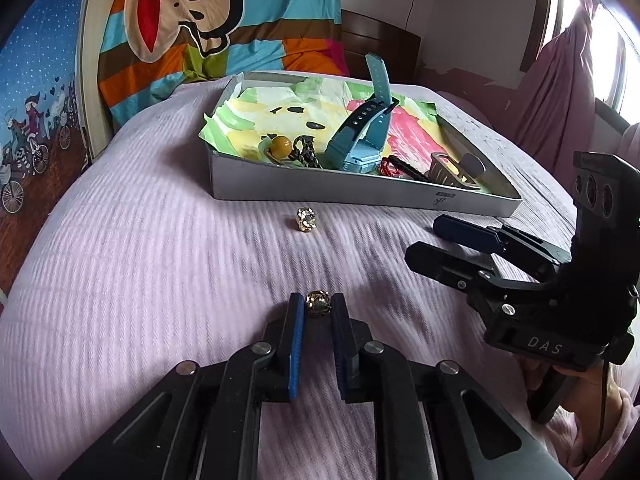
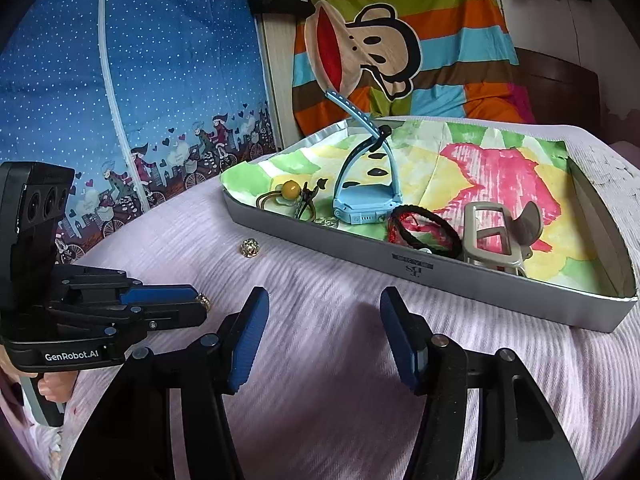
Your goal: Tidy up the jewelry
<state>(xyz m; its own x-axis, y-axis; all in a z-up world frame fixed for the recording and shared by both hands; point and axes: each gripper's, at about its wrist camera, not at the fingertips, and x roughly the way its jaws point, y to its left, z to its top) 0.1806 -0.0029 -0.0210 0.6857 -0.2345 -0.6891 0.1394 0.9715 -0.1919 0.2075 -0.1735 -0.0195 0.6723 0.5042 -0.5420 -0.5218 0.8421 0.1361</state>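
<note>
A small gold ornament with a clear stone (image 1: 318, 304) lies on the lilac bedspread, and my left gripper (image 1: 318, 307) is shut on it, a blue pad on each side. The same ornament (image 2: 205, 301) peeks from the left gripper's (image 2: 201, 303) tips in the right wrist view. A second gold ornament (image 1: 306, 220) (image 2: 250, 247) lies loose on the bedspread near the box. My right gripper (image 2: 323, 300) (image 1: 423, 240) is open above the bedspread with nothing between its fingers.
A shallow grey box (image 1: 320, 192) (image 2: 440, 276) lined with colourful paper holds a blue watch (image 1: 362, 148) (image 2: 366, 200), a yellow-bead hair tie (image 2: 291, 190), black and red hair ties (image 2: 424, 228) and a grey hair clip (image 2: 492, 236). A striped cartoon sheet (image 2: 400, 40) hangs behind.
</note>
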